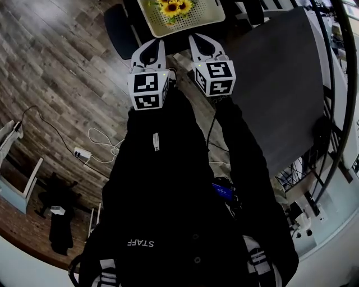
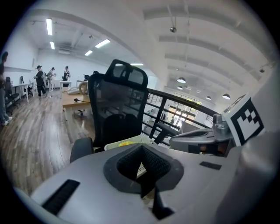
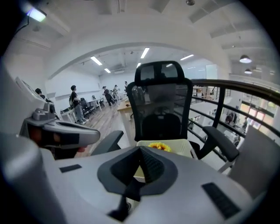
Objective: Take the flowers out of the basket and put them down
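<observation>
Yellow flowers (image 1: 175,7), cream perforated basket (image 1: 205,18)

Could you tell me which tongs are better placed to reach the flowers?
Marginally the right tongs: they reach nearer the basket than the left tongs, and the flowers show plainly ahead.

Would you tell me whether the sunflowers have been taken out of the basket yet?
No, the sunflowers lie inside the cream basket, which rests on the black office chair.

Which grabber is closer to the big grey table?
Right. In the head view the right gripper hangs just beside the near edge of the grey table; the left gripper is farther away, on the right gripper's other side.
</observation>
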`<state>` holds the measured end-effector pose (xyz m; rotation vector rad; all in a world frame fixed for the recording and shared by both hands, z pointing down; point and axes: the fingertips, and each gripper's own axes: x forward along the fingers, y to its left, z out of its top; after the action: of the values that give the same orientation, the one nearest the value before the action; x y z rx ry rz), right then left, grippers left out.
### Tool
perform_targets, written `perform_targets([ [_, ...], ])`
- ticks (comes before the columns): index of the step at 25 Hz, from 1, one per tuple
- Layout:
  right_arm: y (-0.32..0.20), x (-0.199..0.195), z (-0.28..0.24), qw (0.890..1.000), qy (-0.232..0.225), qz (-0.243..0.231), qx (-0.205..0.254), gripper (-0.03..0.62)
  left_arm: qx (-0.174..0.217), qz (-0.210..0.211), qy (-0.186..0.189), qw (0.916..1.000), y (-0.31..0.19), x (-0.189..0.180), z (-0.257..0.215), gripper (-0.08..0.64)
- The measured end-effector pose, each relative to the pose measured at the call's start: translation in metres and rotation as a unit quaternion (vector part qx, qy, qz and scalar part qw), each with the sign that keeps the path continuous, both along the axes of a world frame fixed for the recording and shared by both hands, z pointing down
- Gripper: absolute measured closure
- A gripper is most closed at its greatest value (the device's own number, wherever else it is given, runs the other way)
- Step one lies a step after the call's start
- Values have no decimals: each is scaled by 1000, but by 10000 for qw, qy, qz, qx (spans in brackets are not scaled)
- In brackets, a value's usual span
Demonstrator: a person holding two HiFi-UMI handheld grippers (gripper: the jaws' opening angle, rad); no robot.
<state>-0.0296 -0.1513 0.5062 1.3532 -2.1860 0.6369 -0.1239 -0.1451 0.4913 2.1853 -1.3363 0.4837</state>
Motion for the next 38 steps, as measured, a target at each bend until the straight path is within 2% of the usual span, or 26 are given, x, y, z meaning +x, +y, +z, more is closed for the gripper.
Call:
perform_targets([
  [6,-39,10,74,9981,242,-2,-566,580,-461,-89,22,9989,-26,7,59,558],
  [17,-77,9,195,9884,428,-270,-1430,519,-1202,-660,186,9904,-66,19,161,558],
  [23,-92,5,247,9770,434,-490,-2028,359,-1395,-876,274,9860,-83,23,191,558],
  [26,-97,3,266,9733,521,-565,-2161,312,-1487,-936,250,9841,-88,22,204,557],
  [29,-102,6,277,9710,602,-463,-2265,281,-1580,-980,174,9824,-94,19,215,558],
  [32,-104,5,287,9663,493,-388,-2496,255,-1696,-1040,113,9799,-99,17,223,557],
  [38,-109,1,299,9492,487,-388,-3084,191,-1755,-1045,137,9788,-111,14,230,558],
])
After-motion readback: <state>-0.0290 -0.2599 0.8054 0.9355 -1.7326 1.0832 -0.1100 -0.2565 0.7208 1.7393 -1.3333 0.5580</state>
